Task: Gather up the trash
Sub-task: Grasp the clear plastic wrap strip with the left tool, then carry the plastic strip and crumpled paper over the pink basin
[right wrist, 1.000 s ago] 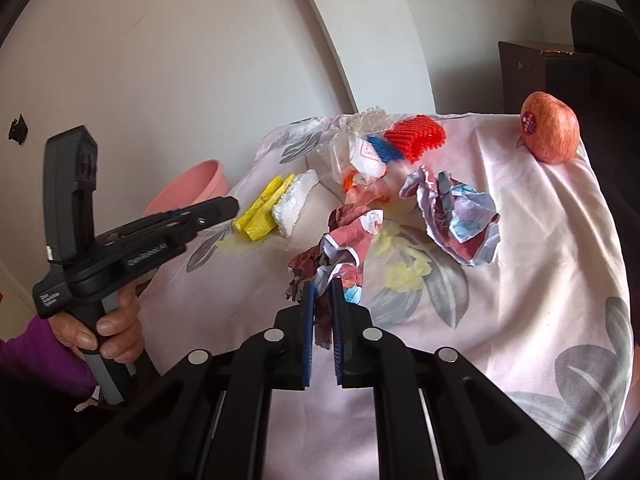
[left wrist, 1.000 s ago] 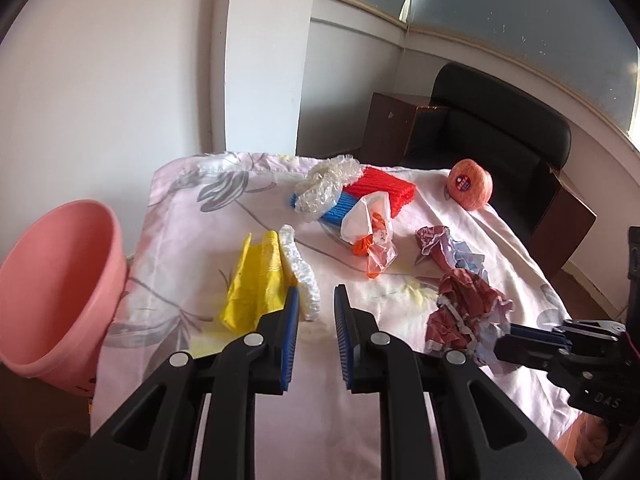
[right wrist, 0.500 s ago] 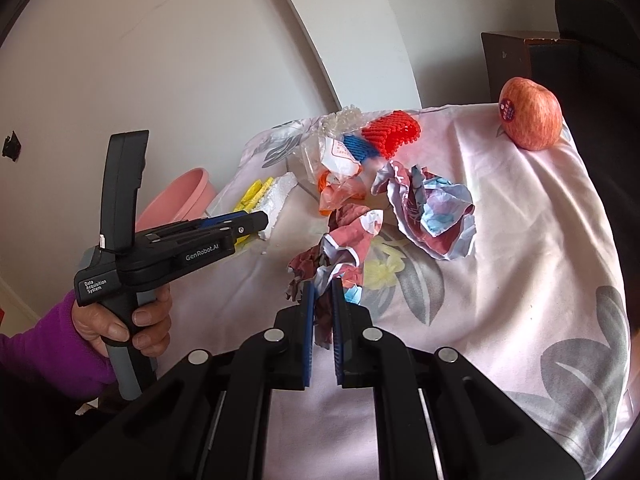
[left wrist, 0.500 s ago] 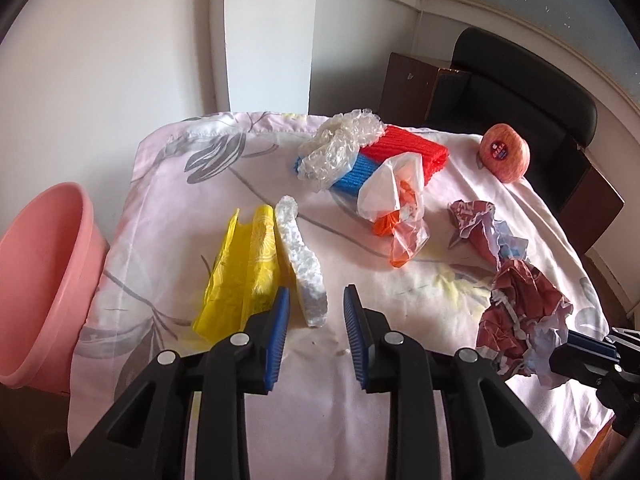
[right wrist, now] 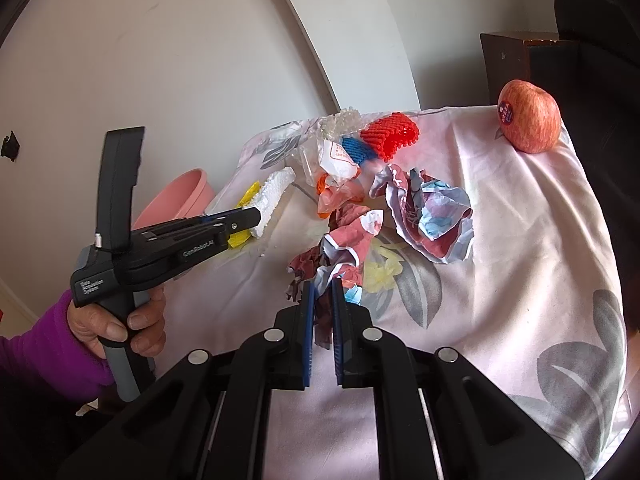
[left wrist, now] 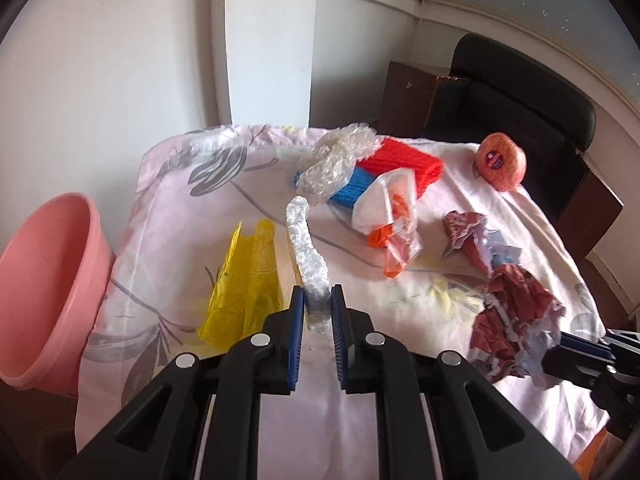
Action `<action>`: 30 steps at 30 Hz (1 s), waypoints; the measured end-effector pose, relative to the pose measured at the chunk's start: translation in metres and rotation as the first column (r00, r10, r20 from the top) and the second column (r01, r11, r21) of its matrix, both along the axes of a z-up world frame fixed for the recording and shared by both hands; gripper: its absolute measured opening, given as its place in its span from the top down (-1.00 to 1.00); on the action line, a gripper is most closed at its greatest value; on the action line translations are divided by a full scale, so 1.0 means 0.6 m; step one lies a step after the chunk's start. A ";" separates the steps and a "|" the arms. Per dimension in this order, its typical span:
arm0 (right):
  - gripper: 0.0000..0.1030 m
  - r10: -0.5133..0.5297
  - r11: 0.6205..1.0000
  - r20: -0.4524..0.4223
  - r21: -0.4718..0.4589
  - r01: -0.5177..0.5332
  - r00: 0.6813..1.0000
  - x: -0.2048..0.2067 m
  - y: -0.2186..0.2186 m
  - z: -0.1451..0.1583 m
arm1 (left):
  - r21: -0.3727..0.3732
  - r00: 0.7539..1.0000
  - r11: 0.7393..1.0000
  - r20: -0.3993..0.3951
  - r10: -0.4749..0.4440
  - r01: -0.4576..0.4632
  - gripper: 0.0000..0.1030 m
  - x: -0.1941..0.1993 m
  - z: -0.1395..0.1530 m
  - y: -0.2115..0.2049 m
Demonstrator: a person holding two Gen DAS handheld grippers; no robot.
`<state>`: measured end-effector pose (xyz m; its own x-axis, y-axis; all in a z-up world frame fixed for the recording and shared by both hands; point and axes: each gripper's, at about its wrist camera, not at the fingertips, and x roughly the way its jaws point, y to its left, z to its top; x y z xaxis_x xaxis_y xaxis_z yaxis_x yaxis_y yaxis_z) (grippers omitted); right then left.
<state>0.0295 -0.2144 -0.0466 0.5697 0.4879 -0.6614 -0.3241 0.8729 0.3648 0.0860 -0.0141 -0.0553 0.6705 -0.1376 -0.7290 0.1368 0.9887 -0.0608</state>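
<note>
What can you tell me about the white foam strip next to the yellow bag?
The white foam strip is a long, narrow piece of netted, bumpy foam wrap lying lengthwise on the flowered cloth, its far tip curling toward the bubble wrap. The crumpled yellow bag lies along one side of it. Its near end sits between the blue pads of the left hand-held gripper, whose jaws are closing on it.

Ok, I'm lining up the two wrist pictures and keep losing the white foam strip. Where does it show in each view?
Left wrist view: the white foam strip runs up the centre, its near end between the closing left gripper pads.
Right wrist view: it lies left of centre, at the left gripper's tip.
Shared landmark: the apple at the cloth's far right corner.
</note>
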 end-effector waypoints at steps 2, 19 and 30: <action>0.83 -0.001 1.000 0.006 -0.002 0.001 1.000 -0.002 0.001 0.003 | -0.006 1.000 1.000 0.022 -0.008 0.008 0.76 -0.009 0.012 -0.001; 0.83 0.022 1.000 0.076 0.002 -0.022 0.997 -0.006 0.034 0.043 | -0.020 0.988 1.000 0.157 0.005 -0.001 0.75 -0.095 0.081 0.024; 0.83 0.092 0.996 0.131 -0.008 -0.092 0.987 0.014 0.098 0.074 | -0.022 0.972 0.997 0.223 0.080 -0.077 0.75 -0.125 0.107 0.072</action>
